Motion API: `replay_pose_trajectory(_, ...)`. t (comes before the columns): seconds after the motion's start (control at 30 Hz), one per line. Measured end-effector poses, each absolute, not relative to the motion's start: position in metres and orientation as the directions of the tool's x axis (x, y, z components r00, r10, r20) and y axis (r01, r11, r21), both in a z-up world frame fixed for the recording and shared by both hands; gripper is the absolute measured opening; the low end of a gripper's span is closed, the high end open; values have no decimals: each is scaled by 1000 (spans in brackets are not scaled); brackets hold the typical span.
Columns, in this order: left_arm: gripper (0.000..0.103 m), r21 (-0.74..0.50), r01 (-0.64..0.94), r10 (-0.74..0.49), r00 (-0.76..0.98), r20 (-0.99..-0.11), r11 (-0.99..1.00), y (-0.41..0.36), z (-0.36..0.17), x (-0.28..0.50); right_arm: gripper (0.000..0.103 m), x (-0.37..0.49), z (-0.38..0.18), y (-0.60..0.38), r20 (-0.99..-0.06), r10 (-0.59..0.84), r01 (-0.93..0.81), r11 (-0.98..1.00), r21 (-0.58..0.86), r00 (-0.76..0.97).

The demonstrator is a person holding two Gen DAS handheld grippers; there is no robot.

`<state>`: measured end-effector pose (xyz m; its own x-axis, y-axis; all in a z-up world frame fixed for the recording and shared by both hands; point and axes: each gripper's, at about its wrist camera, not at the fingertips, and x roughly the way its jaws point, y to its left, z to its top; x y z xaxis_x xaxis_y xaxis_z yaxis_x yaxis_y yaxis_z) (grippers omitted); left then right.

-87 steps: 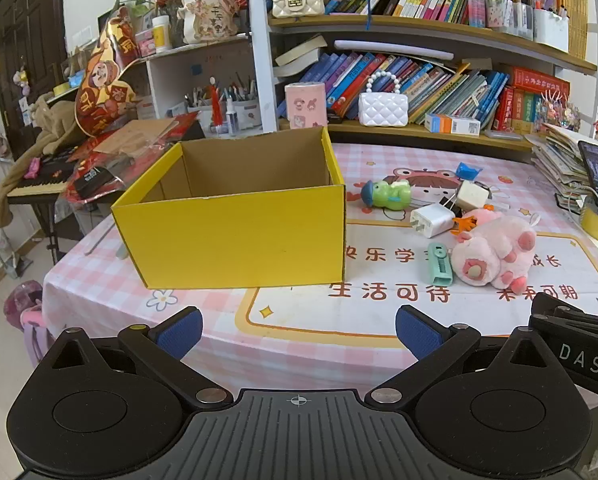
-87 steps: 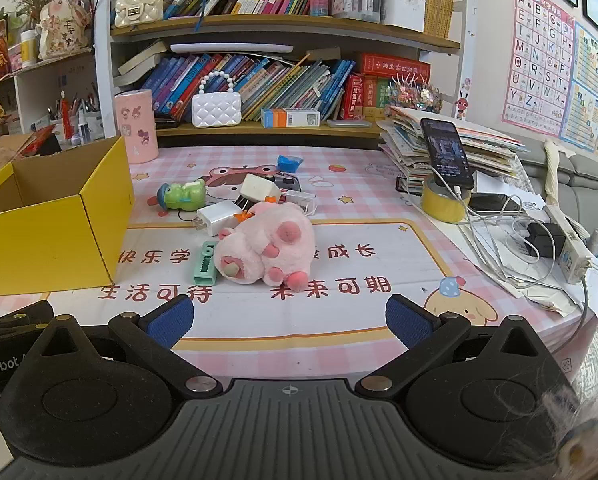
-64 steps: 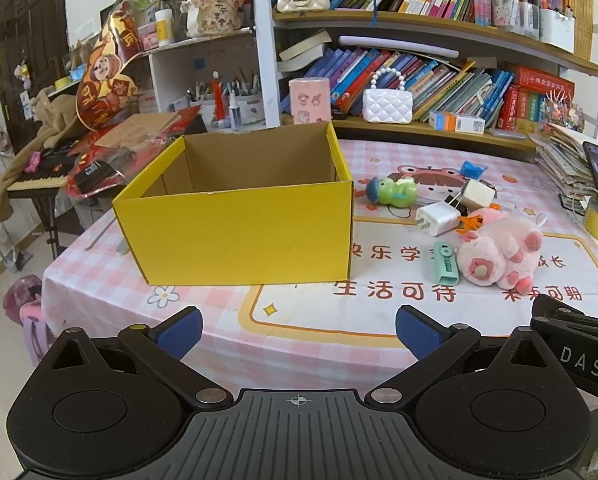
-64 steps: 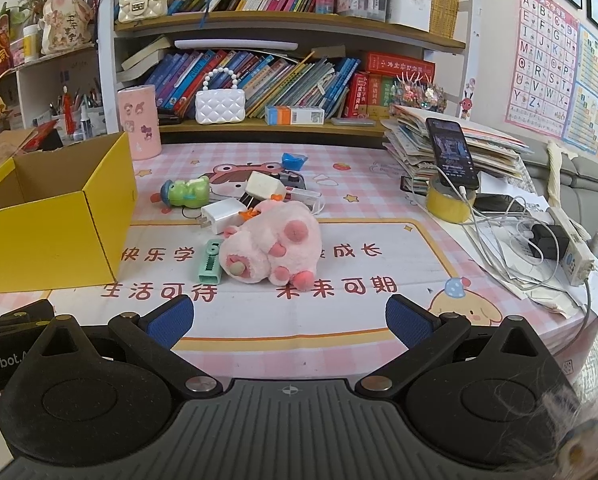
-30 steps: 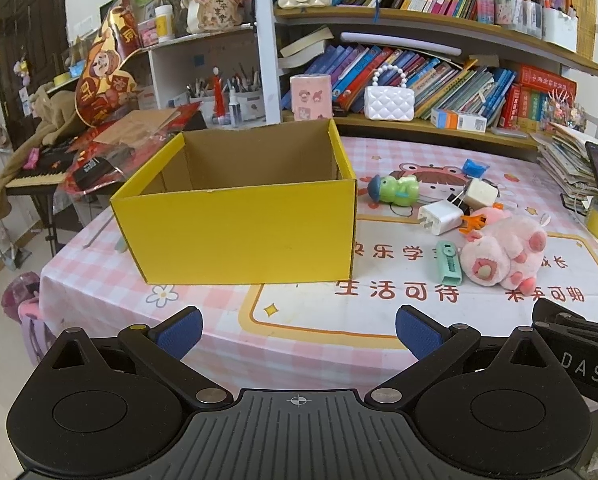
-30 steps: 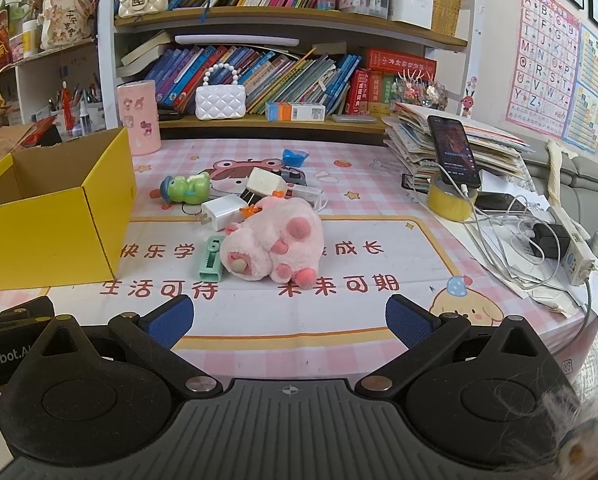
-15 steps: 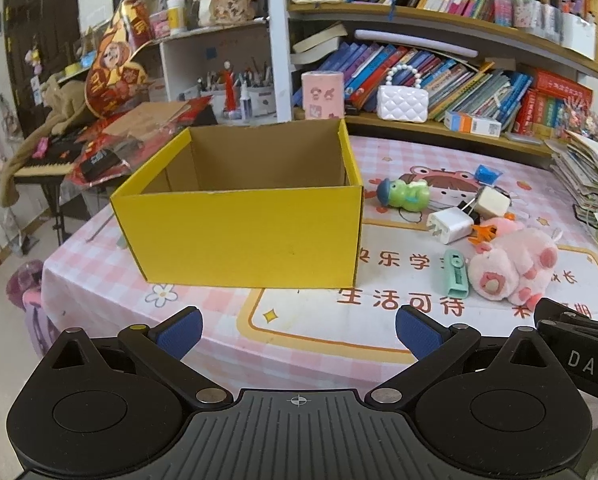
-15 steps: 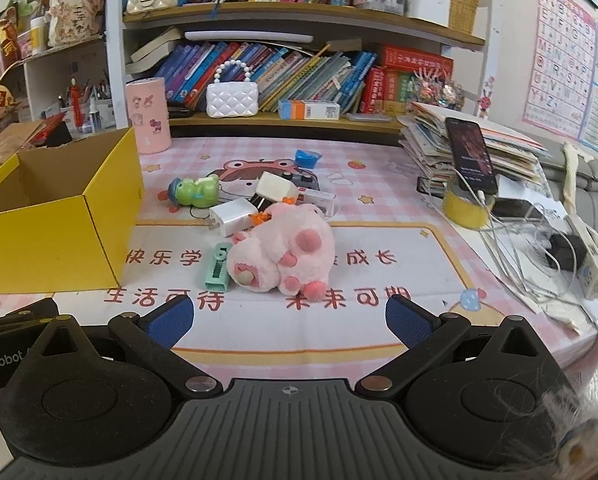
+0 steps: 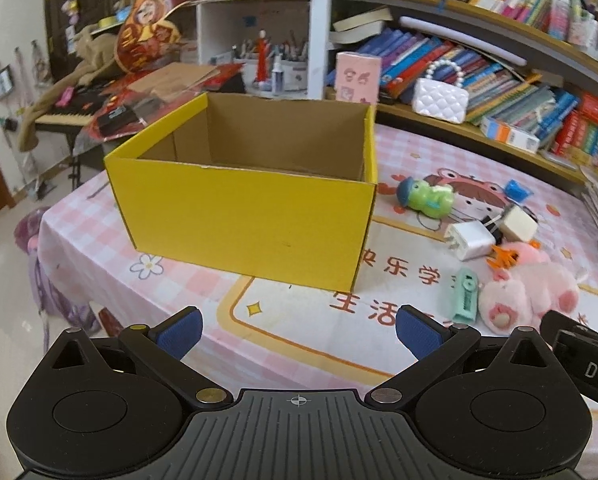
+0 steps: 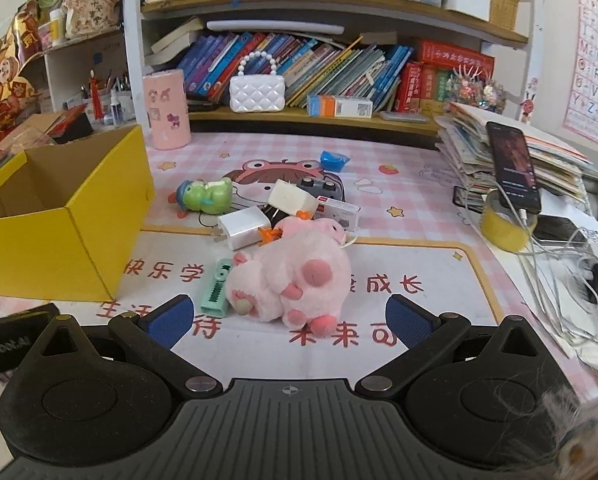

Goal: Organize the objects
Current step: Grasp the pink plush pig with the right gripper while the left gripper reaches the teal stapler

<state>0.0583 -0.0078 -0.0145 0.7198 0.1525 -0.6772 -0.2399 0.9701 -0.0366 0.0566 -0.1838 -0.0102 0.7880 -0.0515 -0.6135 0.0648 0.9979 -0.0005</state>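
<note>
Both grippers are hovering over the near edge of the desk point(image 10: 439, 184), each with its fingers spread wide and nothing between them. The left gripper point(image 9: 297, 330) is facing the yellow box point(image 9: 251, 224), which is sitting open toward the left side of the desk and looking empty as far as its inside is showing. The right gripper point(image 10: 289, 320) is pointing at the loose things lying in a cluster near the middle of the desk, just right of the box. Nearest to it the pink plush pig point(image 10: 295, 276) is lying on its side, with a mint green clip point(image 10: 215, 287) touching its left flank. Behind the pig a white charger point(image 10: 245, 227) and a cream charger point(image 10: 292, 198) are resting against each other, a green toy point(image 10: 206, 195) is lying farther left toward the box, and a small blue piece point(image 10: 333, 160) is sitting toward the far edge. Nothing seems to be in the box yet, so the sorting is probably just starting, with the first pickup in hand. The next move likely calls for the right gripper to drop over the pig, which is soft and bulky, pinch its body without catching the clip, then carry it left over the box wall and let go inside.
</note>
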Motion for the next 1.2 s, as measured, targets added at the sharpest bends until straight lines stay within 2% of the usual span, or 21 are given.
replay_pose_trajectory(0.2,103,-57,-304,187,712,-677,951,-11,-16,67,103,82,-18,-205,-636,2,45,997,58,772)
replay_pose_trajectory(0.37,103,-28,-340,232,698,-677,940,-17,-17,73,103,105,-31,-217,-674,-9,64,996,57,739)
replay_pose_trajectory(0.6,103,23,-386,299,673,-677,922,-18,-16,75,103,142,-47,-228,-701,64,59,987,149,710)
replay_pose_trajectory(0.77,103,16,-381,295,688,-663,925,-20,-10,72,103,167,-62,-236,-733,114,72,973,218,671)
replay_pose_trajectory(0.8,103,15,-376,293,693,-659,926,-22,-9,71,101,171,-64,-239,-738,144,70,965,251,659)
replay_pose_trajectory(0.87,103,16,-360,283,703,-652,933,-26,-7,72,88,175,-65,-245,-736,207,60,946,318,645)
replay_pose_trajectory(0.9,103,16,-349,275,708,-650,937,-29,-7,73,83,174,-64,-247,-732,219,57,941,332,646)
replay_pose_trajectory(0.93,103,15,-336,264,713,-649,942,-32,-7,74,74,173,-62,-248,-729,220,48,943,328,648)
replay_pose_trajectory(1.0,103,4,-293,225,726,-650,956,-40,-6,78,65,169,-55,-251,-715,225,24,947,321,662)
replay_pose_trajectory(1.2,102,-13,-132,91,750,-655,991,-75,-9,96,64,149,-27,-278,-677,176,50,952,301,715)
